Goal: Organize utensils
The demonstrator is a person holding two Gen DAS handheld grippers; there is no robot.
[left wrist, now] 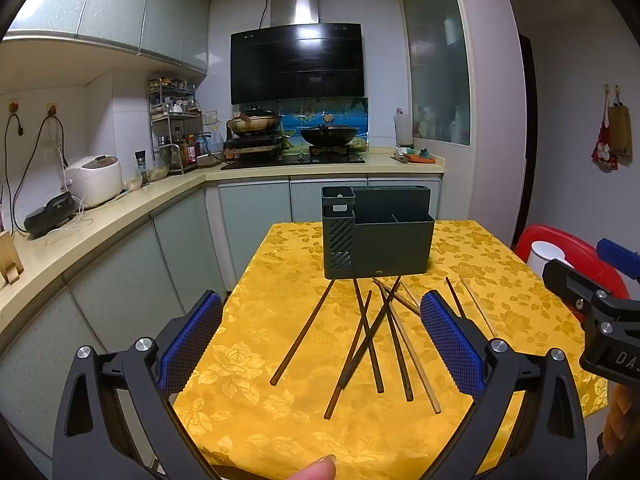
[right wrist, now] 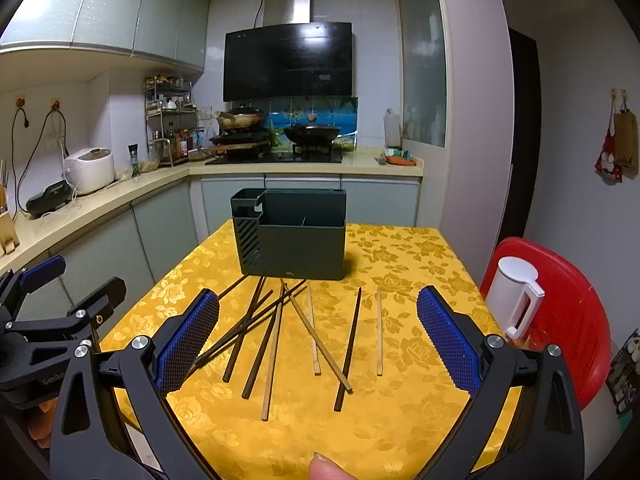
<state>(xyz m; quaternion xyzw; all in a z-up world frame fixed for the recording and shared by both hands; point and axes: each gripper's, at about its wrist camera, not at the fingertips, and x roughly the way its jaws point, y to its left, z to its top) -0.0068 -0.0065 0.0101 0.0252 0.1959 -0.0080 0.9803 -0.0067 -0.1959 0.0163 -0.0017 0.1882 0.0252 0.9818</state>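
Note:
Several dark and pale wooden chopsticks (left wrist: 372, 340) (right wrist: 280, 332) lie scattered and crossed on the yellow flowered tablecloth (left wrist: 248, 360) (right wrist: 392, 420). Behind them stands a dark green utensil holder (left wrist: 378, 236) (right wrist: 292, 236) with several compartments, nothing showing above its rims. My left gripper (left wrist: 320, 340) hovers open over the near side of the chopsticks, nothing between its blue pads. My right gripper (right wrist: 318, 340) is likewise open and empty above the pile. Each gripper's body shows at the edge of the other's view.
A red plastic stool (right wrist: 560, 320) carrying a white lidded jug (right wrist: 516, 300) stands right of the table. Kitchen counters (left wrist: 100, 220) run along the left and back with a rice cooker (left wrist: 96, 180), a stove and pans. A fingertip (right wrist: 324, 468) shows at the bottom edge.

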